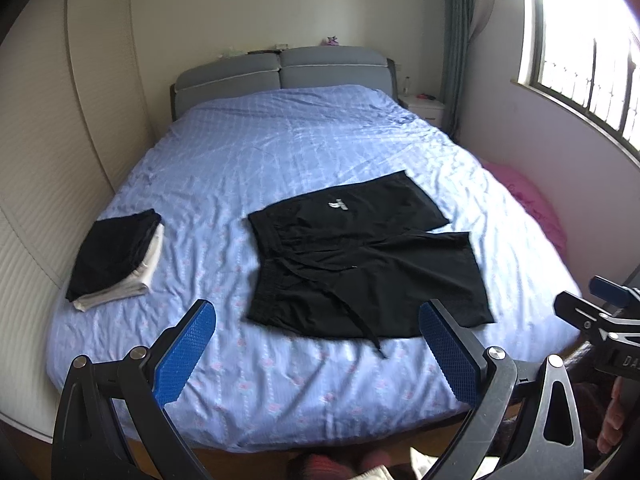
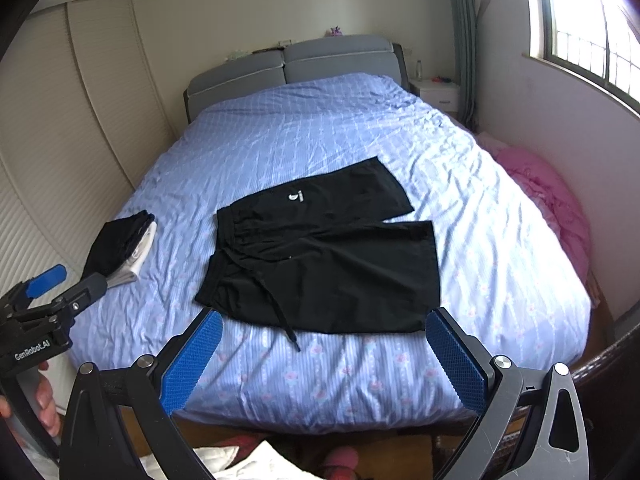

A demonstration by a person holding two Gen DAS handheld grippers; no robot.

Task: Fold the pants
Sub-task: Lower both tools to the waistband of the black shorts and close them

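Two tools, both spread wide with nothing between the blue pads. Left tool (image 1: 318, 320) hanging above the foot of the bed (image 1: 280, 384), short of the near edge of the shorts (image 1: 360, 264). Right tool (image 2: 324, 330) likewise above the foot end, apart from the cloth. Black shorts lying flat on the blue sheet near the middle of the bed, waistband to the left, two legs pointing right, the far leg angled away from the near one and marked with a small white logo (image 1: 338, 205). Drawstring (image 2: 280, 312) trailing from the waistband toward the foot of the bed. Folded pile (image 1: 116, 258) of black and white clothes well apart on the left side of the sheet. Pink bedding (image 2: 552, 200) bunched beside the right edge under the window (image 2: 592, 32).
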